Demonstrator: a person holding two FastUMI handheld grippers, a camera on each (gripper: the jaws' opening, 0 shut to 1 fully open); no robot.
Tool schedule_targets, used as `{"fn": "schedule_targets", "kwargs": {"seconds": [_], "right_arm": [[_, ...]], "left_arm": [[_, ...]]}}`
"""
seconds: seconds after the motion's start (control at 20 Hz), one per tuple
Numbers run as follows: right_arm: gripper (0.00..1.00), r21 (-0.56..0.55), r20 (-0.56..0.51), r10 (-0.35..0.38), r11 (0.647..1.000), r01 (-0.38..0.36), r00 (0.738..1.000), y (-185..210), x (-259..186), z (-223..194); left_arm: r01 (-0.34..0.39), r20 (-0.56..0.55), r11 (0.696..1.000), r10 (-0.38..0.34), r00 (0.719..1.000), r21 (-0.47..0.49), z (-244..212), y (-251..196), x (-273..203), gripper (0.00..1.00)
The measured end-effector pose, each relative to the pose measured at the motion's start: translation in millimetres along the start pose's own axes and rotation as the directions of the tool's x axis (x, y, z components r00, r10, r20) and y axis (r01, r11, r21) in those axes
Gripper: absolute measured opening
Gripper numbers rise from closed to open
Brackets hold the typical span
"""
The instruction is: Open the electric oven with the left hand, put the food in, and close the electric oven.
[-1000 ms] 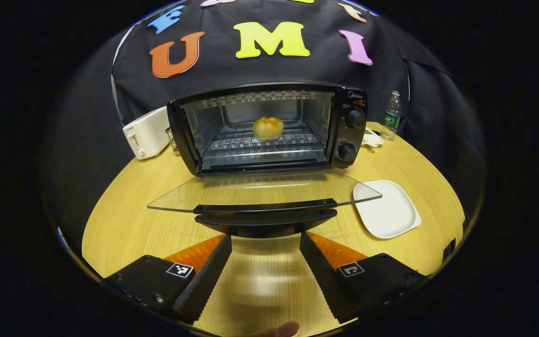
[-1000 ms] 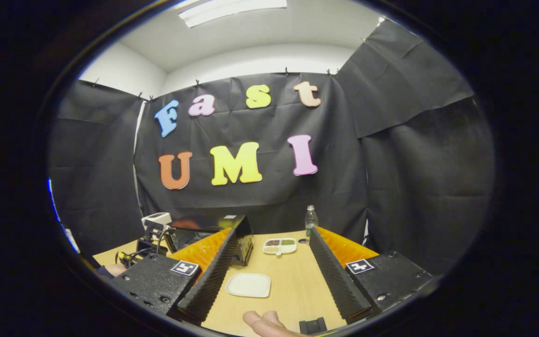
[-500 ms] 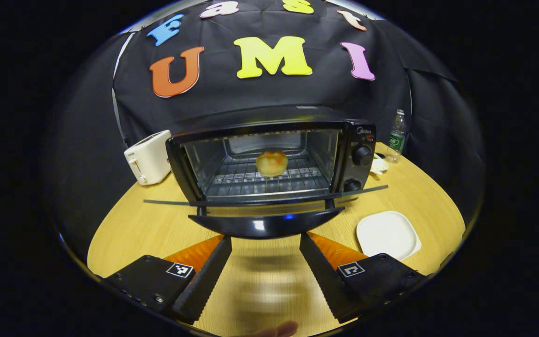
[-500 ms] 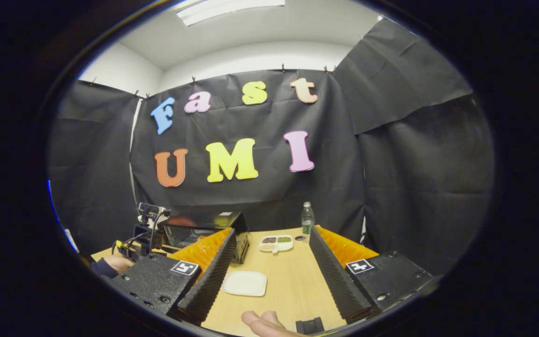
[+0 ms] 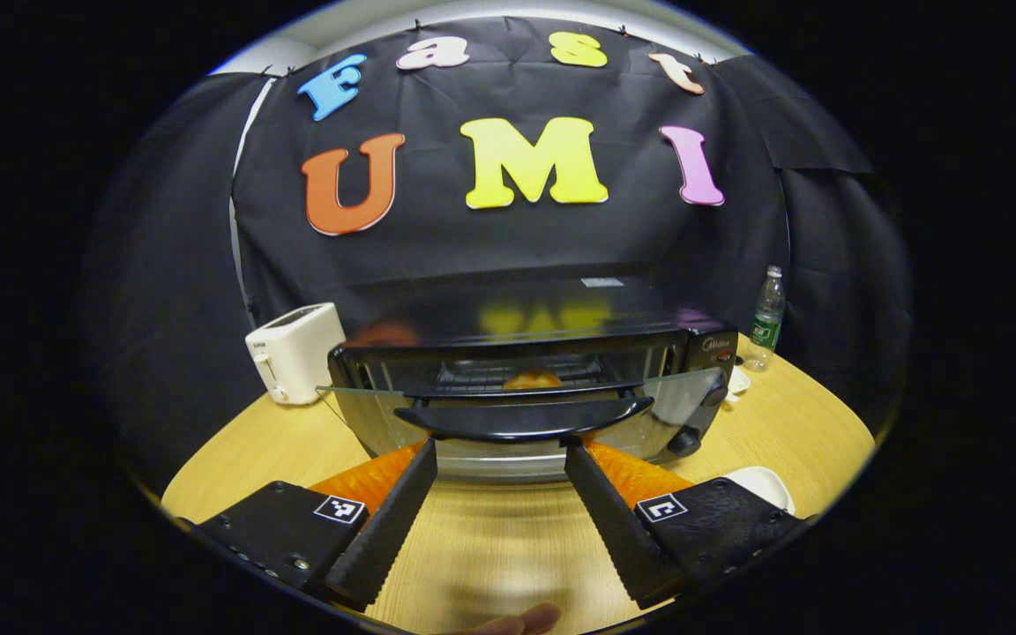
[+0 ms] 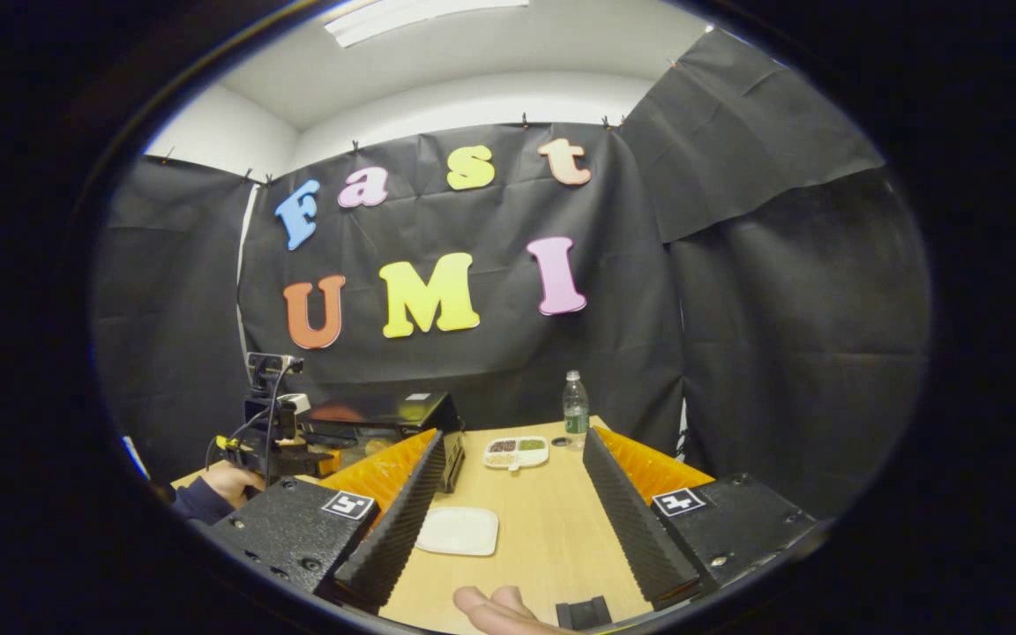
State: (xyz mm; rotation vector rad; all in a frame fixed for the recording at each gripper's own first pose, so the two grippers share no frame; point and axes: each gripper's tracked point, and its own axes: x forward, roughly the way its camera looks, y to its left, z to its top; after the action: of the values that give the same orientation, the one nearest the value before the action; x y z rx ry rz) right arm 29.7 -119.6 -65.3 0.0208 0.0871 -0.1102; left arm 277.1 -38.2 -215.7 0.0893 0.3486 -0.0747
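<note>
Electric oven [image 5: 526, 388], food [image 5: 533, 380] inside on rack; door handle [image 5: 526, 419] lying crosswise just ahead of left tool [image 5: 499, 463], fingers apart, door part-raised; right tool [image 6: 512, 459] apart, idle.

Both grippers' fingers [image 5: 402, 494] apart

Left gripper view faces the oven [image 5: 517, 388] closely; right gripper view, farther back.

- black electric oven [image 5: 517, 388] is showing a clear glass door [image 5: 508, 401], golden bun [image 5: 532, 380] inside
- toaster [image 5: 295, 351] is looking white
- light wood-grain table [image 6: 552, 520] is carrying 1 white plate [image 6: 458, 531]
- bottle [image 6: 575, 410] is wearing a green label
</note>
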Motion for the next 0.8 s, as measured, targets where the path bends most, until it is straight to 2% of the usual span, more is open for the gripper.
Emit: {"fn": "schedule_targets", "kwargs": {"seconds": [0.15,0.4,0.55,0.8], "right_arm": [[0.96,-0.004,-0.002,-0.009,1.0,0.009,1.0,-3.5,0.3,0.5],[0.96,-0.01,0.011,-0.005,1.0,0.005,1.0,5.9,-6.9,5.3],[0.96,-0.023,0.025,0.004,1.0,-0.004,1.0,15.5,-12.4,13.1],[0.95,-0.042,0.045,0.018,0.999,-0.016,0.999,31.7,-25.1,26.3]], "left_arm": [[0.014,0.062,1.0,-0.014,0.998,-0.008,16.8,-4.2,-15.6,0.96],[-0.009,0.149,1.0,0.006,0.989,0.019,50.2,4.5,-57.4,0.95],[0.01,0.196,1.0,-0.007,0.981,-0.019,75.5,6.4,-86.4,0.95],[0.006,0.269,0.995,0.02,0.963,-0.095,114.2,23.3,-146.5,0.95]]}}
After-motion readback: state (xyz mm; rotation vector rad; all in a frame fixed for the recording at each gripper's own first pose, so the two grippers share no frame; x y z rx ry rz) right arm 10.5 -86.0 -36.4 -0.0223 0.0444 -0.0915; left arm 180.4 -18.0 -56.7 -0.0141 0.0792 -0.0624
